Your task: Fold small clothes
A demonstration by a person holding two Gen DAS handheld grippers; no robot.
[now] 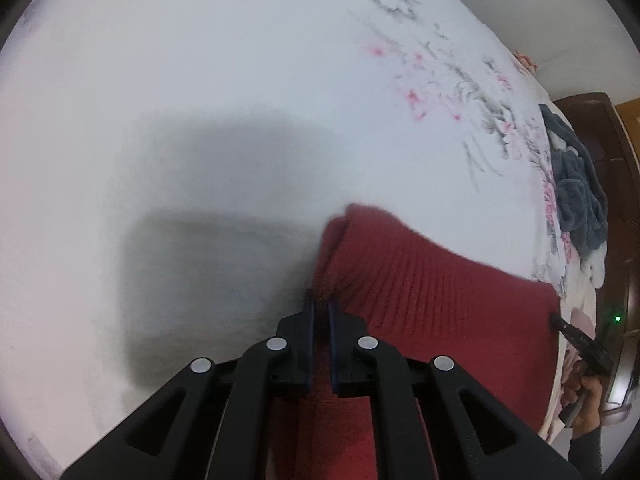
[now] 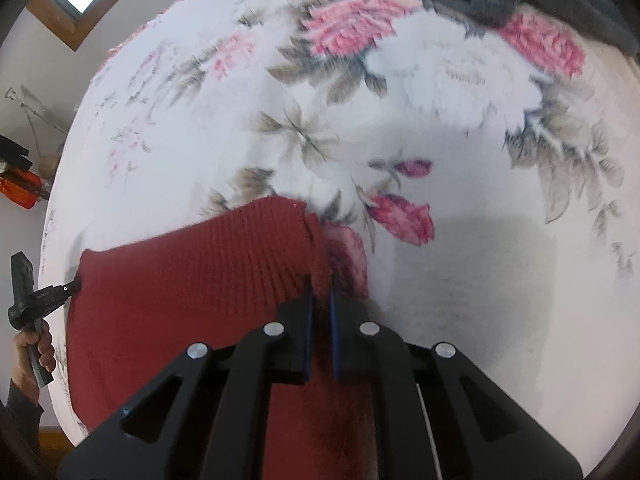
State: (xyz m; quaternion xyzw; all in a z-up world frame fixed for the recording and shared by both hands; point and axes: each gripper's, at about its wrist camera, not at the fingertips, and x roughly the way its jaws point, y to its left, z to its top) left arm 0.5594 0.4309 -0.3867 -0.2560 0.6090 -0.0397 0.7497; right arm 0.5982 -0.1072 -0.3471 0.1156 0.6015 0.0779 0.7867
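Two corners pinched | my left gripper (image 1: pixel 320 308) and right gripper (image 2: pixel 320 284) clench the red knit garment (image 1: pixel 432 280) | held taut over the bed (image 1: pixel 200 80) for a straight fold

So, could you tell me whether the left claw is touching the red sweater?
Touching: the left wrist view shows the left claw pinching the red sweater's edge.
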